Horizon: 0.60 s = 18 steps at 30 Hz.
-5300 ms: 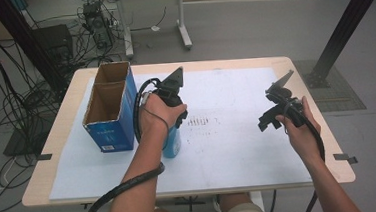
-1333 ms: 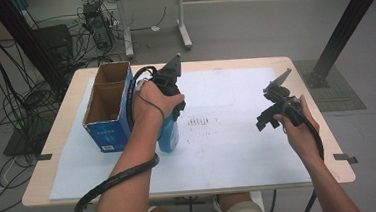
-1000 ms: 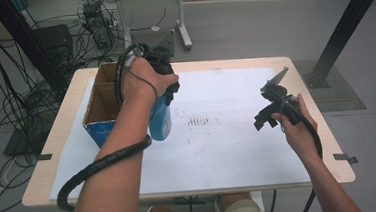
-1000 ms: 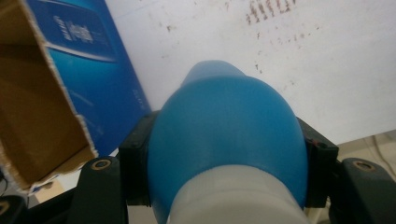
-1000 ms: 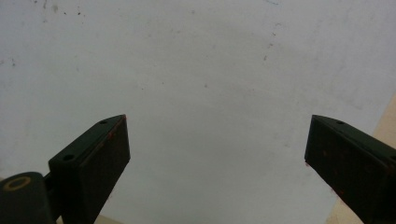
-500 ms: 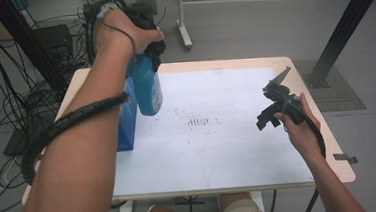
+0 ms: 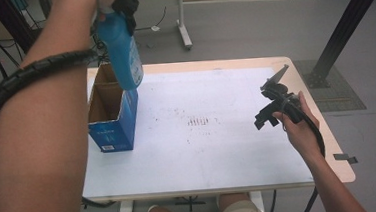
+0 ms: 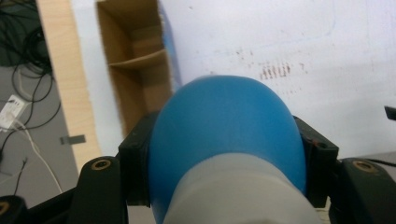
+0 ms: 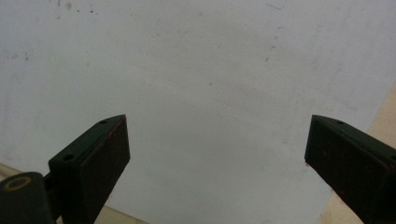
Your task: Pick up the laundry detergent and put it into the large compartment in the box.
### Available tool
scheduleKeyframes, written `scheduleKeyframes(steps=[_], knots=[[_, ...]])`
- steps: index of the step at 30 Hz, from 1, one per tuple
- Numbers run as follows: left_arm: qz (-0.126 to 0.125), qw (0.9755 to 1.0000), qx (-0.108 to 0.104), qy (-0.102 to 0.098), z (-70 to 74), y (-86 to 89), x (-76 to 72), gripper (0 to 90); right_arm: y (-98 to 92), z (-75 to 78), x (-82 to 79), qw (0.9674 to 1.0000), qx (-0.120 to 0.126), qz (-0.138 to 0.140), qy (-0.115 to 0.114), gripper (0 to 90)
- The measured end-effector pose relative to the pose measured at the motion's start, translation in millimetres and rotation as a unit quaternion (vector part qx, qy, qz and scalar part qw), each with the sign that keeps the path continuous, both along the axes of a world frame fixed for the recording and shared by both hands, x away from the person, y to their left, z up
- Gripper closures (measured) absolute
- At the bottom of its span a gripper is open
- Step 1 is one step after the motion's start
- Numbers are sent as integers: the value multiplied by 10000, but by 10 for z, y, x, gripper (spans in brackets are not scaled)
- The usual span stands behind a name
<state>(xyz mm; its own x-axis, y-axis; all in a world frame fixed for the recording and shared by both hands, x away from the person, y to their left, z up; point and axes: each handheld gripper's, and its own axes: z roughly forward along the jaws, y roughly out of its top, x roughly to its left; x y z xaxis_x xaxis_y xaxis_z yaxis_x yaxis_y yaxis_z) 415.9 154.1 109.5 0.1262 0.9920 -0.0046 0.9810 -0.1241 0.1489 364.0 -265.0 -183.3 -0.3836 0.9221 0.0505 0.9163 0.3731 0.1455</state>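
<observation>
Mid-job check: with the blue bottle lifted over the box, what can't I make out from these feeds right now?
- Left tongs: in the high view they run past the top edge; the blue bottle hangs below.
- Bottle cap and label: left gripper view is too close and blurred; label print too small in the high view.
- Box floor: the person's left forearm and the box walls hide it in the high view.
- Right tongs: open, over bare table.
</observation>
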Motion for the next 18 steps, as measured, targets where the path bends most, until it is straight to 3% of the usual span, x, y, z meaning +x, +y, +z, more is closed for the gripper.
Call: scheduleKeyframes(steps=[7, 12, 18], knots=[[443, 9989, 42, -130, 225, 296, -27, 375, 37, 77, -23, 10000, -31, 39, -57, 65], [780, 9966, 36, -278, 347, 543, -94, 374, 38, 87, -8, 9999, -54, 54, -66, 65], [1092, 9932, 187, -361, 401, 730, -143, 374, 34, 54, 10, 10000, -49, 4, -15, 65]])
